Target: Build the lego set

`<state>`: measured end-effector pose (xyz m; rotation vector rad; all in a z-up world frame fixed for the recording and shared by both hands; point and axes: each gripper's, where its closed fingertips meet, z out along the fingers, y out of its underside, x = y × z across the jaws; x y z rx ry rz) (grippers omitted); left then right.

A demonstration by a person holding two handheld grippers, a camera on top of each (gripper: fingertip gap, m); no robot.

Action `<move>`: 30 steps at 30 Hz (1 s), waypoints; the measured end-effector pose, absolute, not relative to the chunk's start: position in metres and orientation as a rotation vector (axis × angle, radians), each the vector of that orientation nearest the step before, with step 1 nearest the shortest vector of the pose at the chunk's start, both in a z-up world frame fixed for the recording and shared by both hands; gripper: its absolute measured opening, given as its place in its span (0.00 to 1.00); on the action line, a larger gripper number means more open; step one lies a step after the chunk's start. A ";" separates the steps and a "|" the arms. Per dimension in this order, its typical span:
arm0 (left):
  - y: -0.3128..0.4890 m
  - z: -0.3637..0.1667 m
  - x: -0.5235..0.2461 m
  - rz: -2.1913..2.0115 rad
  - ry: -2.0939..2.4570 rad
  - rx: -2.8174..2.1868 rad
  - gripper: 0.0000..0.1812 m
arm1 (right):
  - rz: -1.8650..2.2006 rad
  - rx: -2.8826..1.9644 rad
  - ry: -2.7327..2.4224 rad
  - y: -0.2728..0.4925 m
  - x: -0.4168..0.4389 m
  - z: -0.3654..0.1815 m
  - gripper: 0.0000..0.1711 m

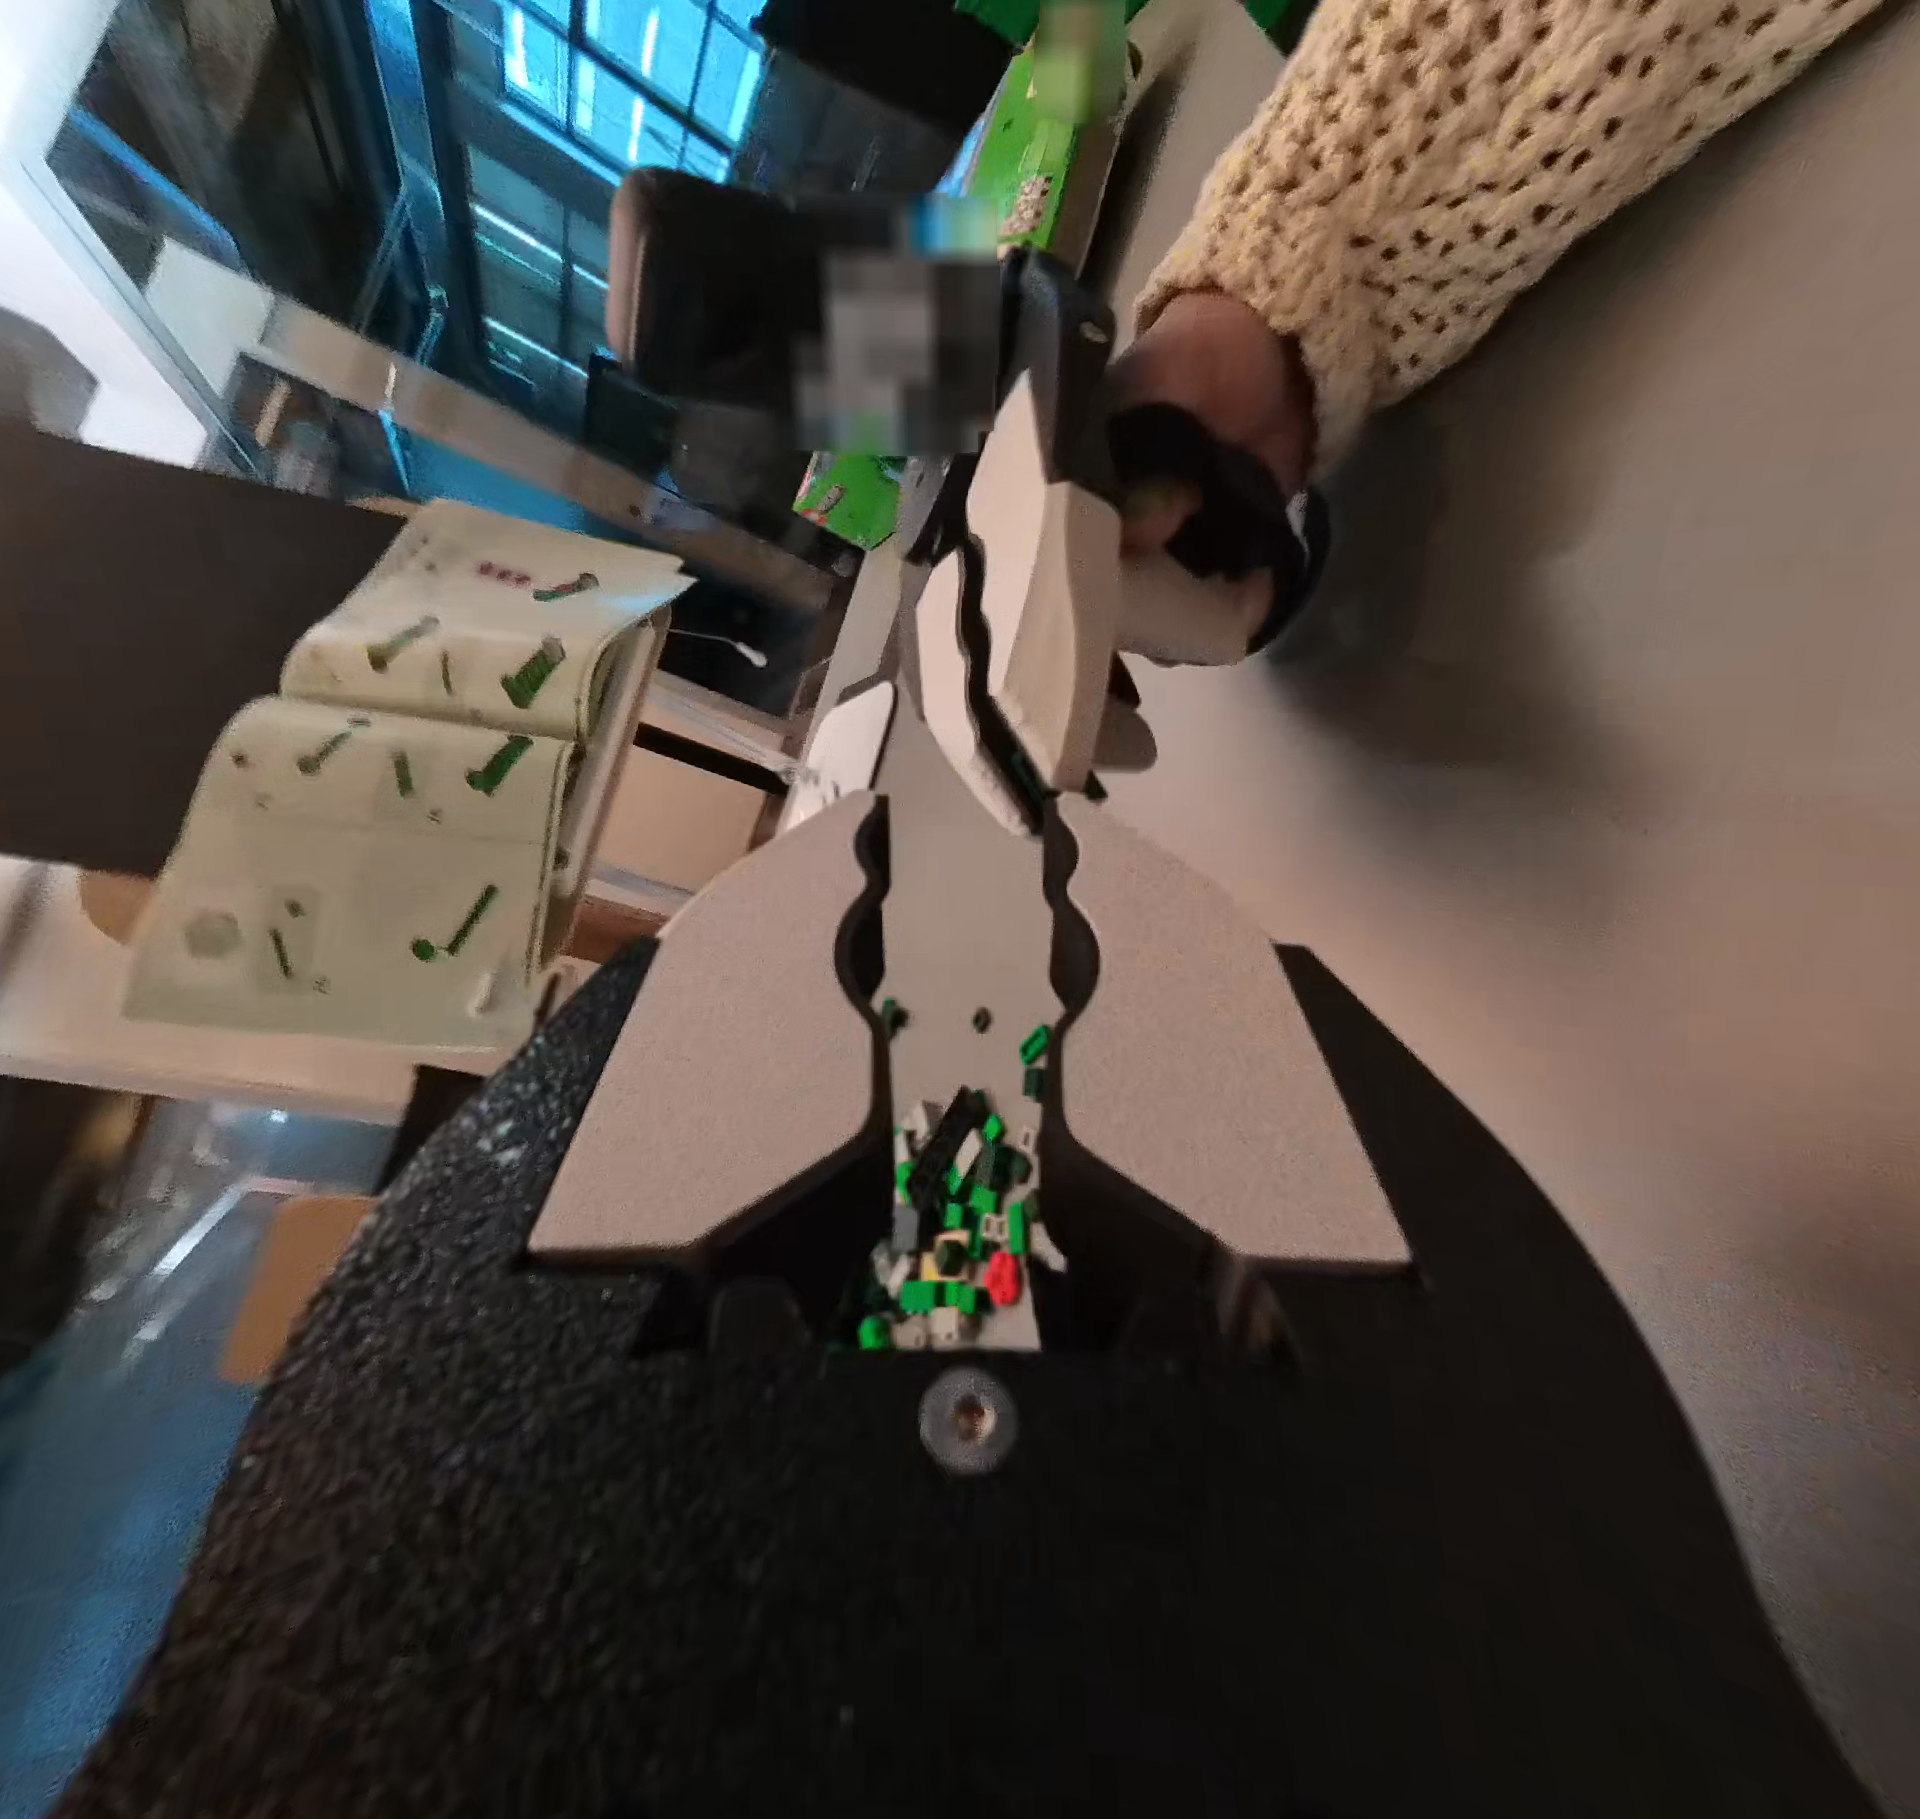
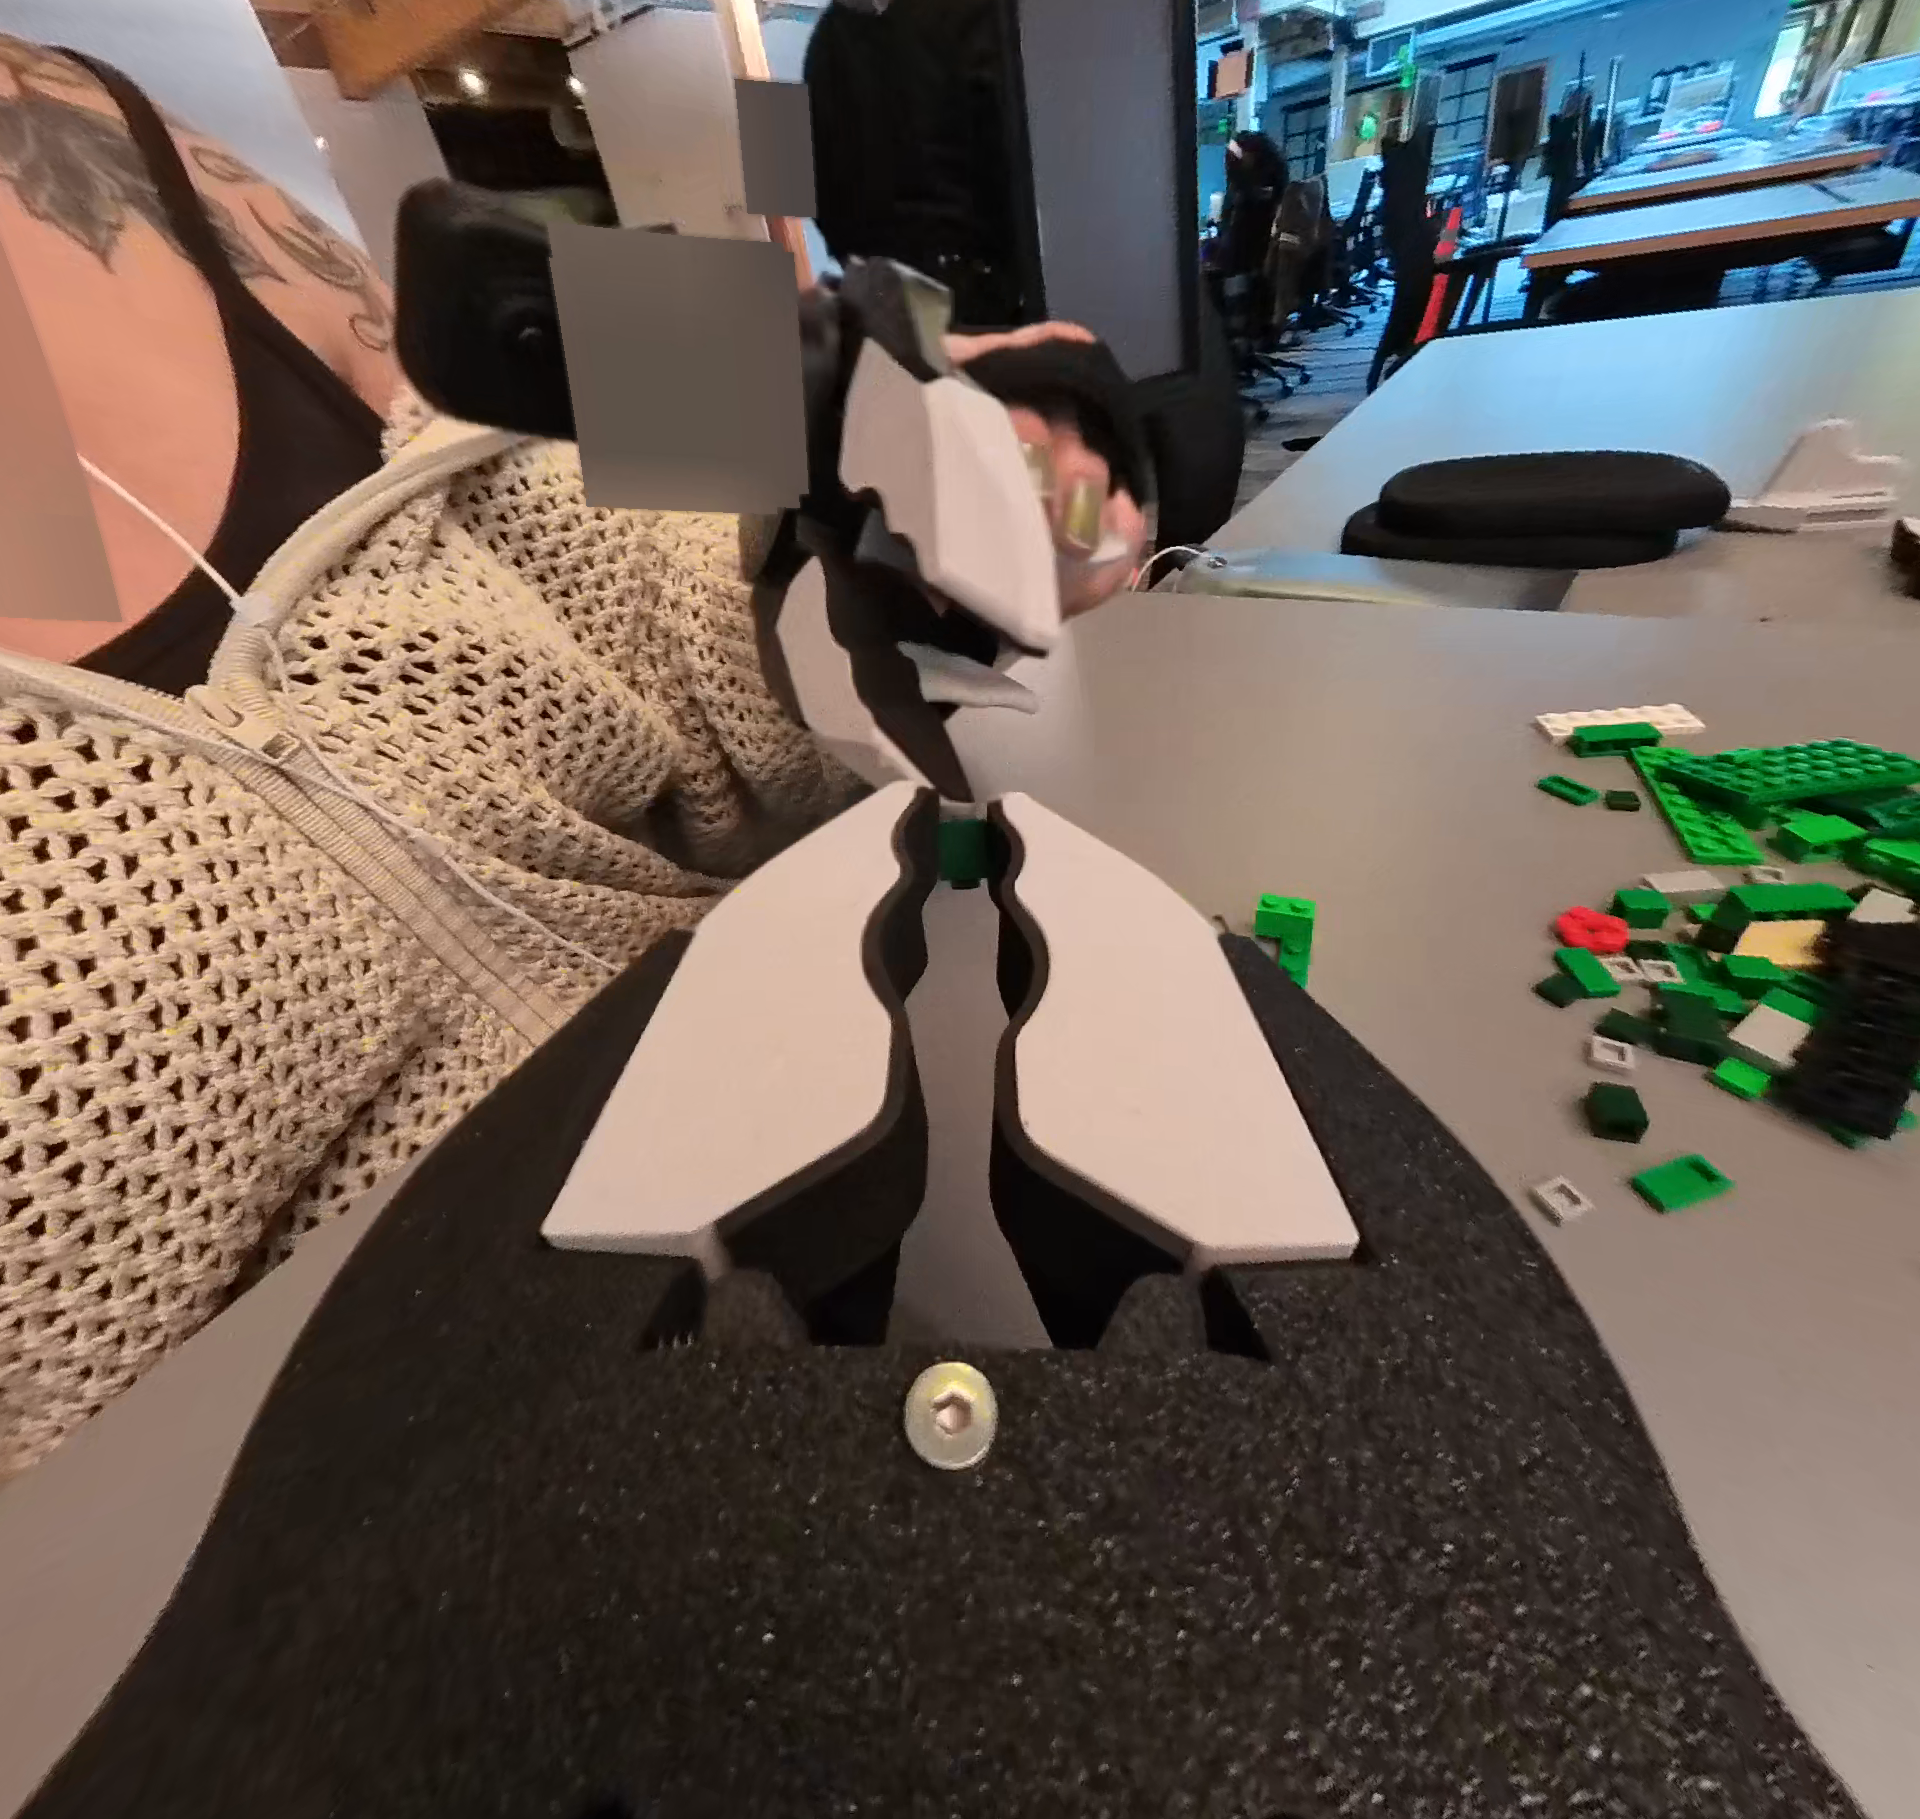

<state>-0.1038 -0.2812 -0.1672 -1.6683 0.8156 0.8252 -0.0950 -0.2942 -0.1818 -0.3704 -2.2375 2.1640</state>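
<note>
while held tip to tip above the grey table point(image 2: 1351, 730), right gripper point(image 2: 961, 839) pinching a small green lego piece point(image 2: 958, 847) between its fingertips, jaws drawn close with only the brick's width between them. left gripper point(image 1: 966, 834) spread apart, nothing between its fingers, seen in the right wrist view just beyond the held brick with its tips almost touching it. in the left wrist view, right gripper's tips meeting the left's, a sliver of green caught there. loose lego pile point(image 2: 1756, 969) lying on the table to the right: mostly green bricks, a red piece point(image 2: 1590, 928), some white tiles, a flat green plate point(image 2: 1787, 777). open instruction booklet point(image 1: 416, 782) propped up off to the left. cream knit sleeve point(image 1: 1507, 107) reaching to the right gripper's handle.
</note>
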 end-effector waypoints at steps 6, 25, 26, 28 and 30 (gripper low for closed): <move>-0.287 -0.198 -0.122 0.839 0.795 -1.834 0.16 | 1.733 -0.536 -2.364 -0.275 -0.122 -0.216 0.05; -0.283 -0.265 -0.124 0.362 0.591 -2.244 0.07 | 1.168 -0.332 -2.612 -0.245 -0.115 -0.276 0.14; -0.281 -0.266 -0.124 0.354 0.579 -2.255 0.07 | 1.176 -0.324 -2.614 -0.248 -0.114 -0.276 0.13; -0.279 -0.269 -0.123 0.333 0.577 -2.275 0.08 | 1.191 -0.317 -2.627 -0.253 -0.111 -0.277 0.13; -0.276 -0.272 -0.124 0.331 0.588 -2.296 0.09 | 1.198 -0.307 -2.626 -0.256 -0.111 -0.276 0.13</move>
